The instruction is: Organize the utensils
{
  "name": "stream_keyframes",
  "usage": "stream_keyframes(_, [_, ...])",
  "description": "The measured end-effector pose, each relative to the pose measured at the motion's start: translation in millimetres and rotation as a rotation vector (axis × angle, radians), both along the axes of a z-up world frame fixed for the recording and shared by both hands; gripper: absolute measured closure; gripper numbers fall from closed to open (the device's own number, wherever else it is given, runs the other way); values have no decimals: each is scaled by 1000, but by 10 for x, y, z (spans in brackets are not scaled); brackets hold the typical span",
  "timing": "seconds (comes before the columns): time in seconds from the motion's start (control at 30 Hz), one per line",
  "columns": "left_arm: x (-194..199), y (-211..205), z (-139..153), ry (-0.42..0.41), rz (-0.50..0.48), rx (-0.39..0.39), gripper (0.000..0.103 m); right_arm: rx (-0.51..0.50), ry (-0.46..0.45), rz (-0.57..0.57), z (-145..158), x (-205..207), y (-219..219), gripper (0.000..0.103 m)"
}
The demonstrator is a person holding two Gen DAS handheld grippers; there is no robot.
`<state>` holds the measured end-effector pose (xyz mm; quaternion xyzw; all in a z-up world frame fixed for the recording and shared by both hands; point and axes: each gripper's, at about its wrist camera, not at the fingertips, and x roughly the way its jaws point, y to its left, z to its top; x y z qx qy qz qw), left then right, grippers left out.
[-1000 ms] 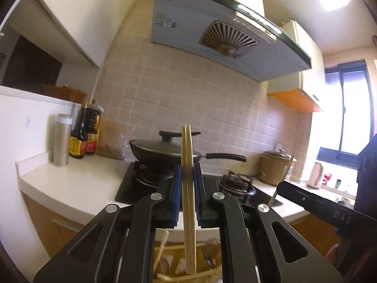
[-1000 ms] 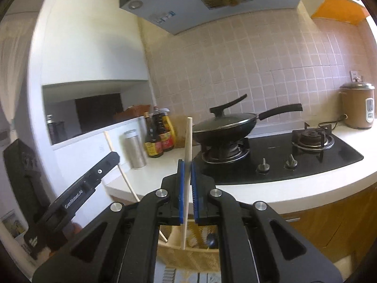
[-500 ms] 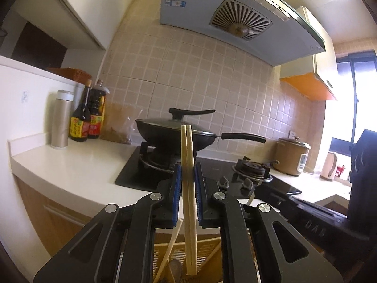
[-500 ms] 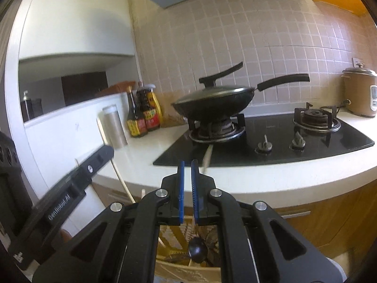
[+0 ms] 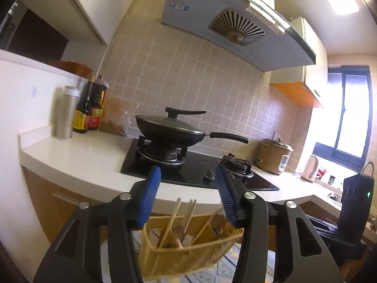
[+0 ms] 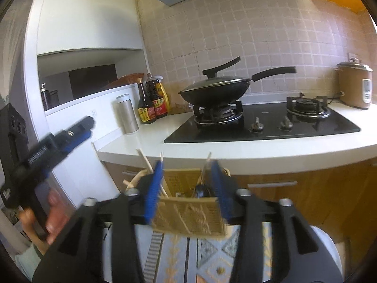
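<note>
A yellow mesh utensil basket (image 5: 188,252) stands below my left gripper (image 5: 188,193); it also shows in the right wrist view (image 6: 188,217). Wooden chopsticks (image 5: 175,214) and a dark spoon (image 6: 200,192) stand loose in it. My left gripper is open and empty above the basket. My right gripper (image 6: 186,184) is open and empty, its blue pads on either side of the basket's top. The left gripper also shows at the left of the right wrist view (image 6: 70,136).
A white counter (image 5: 77,162) runs behind the basket, with a black gas hob (image 5: 188,167), a lidded wok (image 5: 172,132), sauce bottles (image 5: 88,110), a steel canister (image 5: 66,115) and a brown rice cooker (image 5: 274,159). A patterned cloth (image 6: 212,259) lies under the basket.
Both grippers opened wide. The chopsticks held in the left gripper and the single chopstick in the right gripper dropped into the basket.
</note>
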<state>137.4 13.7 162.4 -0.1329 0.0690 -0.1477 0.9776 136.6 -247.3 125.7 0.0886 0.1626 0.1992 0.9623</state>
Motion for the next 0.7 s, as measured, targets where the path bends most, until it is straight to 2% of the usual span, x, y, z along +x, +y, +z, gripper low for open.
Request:
stream_keyframes(0.1, [-280, 69, 48, 1, -5, -3, 40, -2, 5, -6, -8, -262, -43, 55])
stream_keyframes(0.3, [-800, 68, -30, 1, 17, 38, 30, -14, 24, -32, -156, -688, -73, 50])
stream_keyframes(0.4, [-997, 48, -123, 9, 25, 56, 24, -11, 16, -59, -255, -909, -99, 40])
stream_keyframes(0.47, [-1135, 15, -224, 13, 48, 82, 19, -4, -12, -97, -343, -1073, -106, 26])
stream_keyframes(0.57, [-1305, -2, -442, 0, 127, 102, 9, -27, -60, -182, -469, -1237, -69, 11])
stream_keyframes(0.7, [-1375, -27, -801, -11, 268, 132, 8, -31, -83, -272, -685, -1361, -21, 8])
